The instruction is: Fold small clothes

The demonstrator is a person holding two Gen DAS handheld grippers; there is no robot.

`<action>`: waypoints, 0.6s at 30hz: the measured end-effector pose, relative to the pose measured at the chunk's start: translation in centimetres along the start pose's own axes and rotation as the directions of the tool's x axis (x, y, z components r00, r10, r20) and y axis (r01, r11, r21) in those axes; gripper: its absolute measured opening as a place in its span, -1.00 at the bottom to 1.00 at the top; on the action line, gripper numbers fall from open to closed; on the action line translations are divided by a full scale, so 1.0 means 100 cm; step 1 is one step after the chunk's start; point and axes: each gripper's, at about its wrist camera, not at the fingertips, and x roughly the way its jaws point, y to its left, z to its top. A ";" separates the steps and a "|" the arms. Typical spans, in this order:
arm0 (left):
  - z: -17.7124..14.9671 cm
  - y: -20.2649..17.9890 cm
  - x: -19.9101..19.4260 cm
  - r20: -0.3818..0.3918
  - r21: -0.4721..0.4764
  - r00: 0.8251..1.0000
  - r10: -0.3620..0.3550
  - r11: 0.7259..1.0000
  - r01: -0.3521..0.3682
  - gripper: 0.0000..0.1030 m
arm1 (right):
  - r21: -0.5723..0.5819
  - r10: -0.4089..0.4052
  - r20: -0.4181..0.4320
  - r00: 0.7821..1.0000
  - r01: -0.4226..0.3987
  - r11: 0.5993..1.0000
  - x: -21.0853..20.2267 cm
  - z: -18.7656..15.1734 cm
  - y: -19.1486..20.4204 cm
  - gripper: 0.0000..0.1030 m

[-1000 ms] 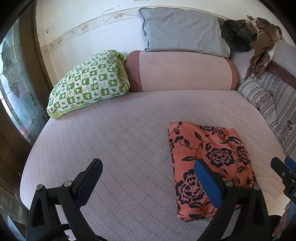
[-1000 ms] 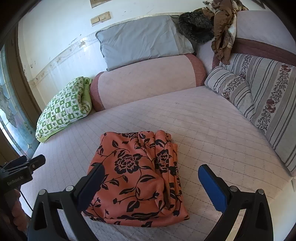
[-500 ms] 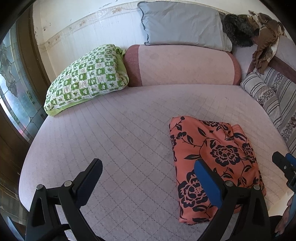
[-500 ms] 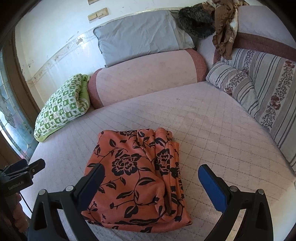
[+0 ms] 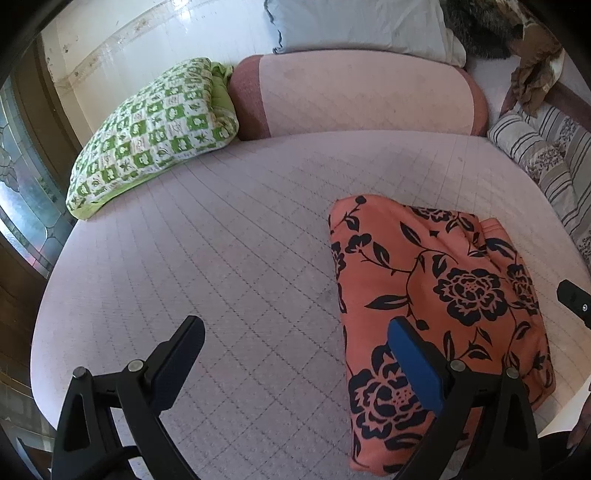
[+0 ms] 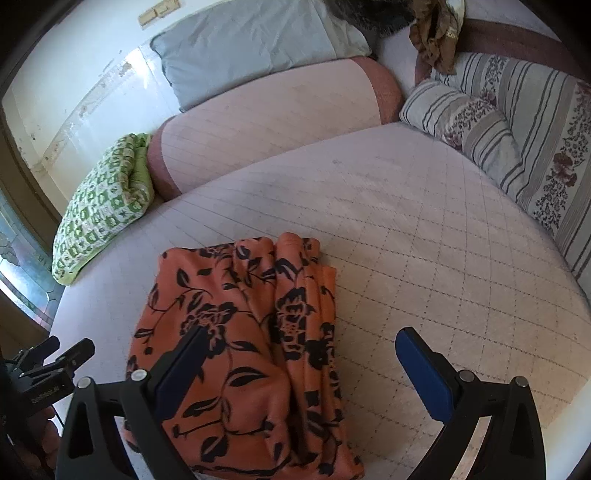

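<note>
An orange garment with black flowers (image 5: 439, 302) lies folded in a rough rectangle near the front edge of the pink quilted bed (image 5: 229, 236). It also shows in the right wrist view (image 6: 236, 347), with gathered folds along its right side. My left gripper (image 5: 295, 350) is open and empty, above the bed just left of the garment; its right finger overlaps the garment's near corner. My right gripper (image 6: 299, 362) is open and empty, over the garment's near right part. The left gripper shows at the left edge of the right wrist view (image 6: 48, 362).
A green checked folded blanket (image 5: 151, 129) lies at the back left. A pink bolster (image 5: 354, 96) and a grey pillow (image 5: 362, 26) stand at the back. Striped floral cushions (image 6: 517, 122) line the right side. Brown clothes (image 5: 535, 66) hang at the back right.
Both grippers have moved down and closer to the bed and the garment, which now looks larger. Both stay open and empty. The garment has not moved.
</note>
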 end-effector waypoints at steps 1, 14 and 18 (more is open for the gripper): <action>0.001 -0.002 0.003 -0.006 0.000 1.000 -0.001 1.000 0.001 0.93 | 0.002 0.000 -0.006 1.000 0.000 1.000 0.003 0.000 -0.002 0.99; 0.005 -0.015 0.022 -0.055 0.003 0.998 -0.026 1.000 0.026 0.93 | 0.015 0.015 -0.041 0.999 -0.014 1.000 0.016 0.002 -0.008 0.99; 0.005 -0.017 0.022 -0.062 0.000 0.998 -0.031 1.000 0.031 0.93 | 0.010 0.016 -0.040 0.999 -0.016 1.000 0.014 0.000 -0.005 0.99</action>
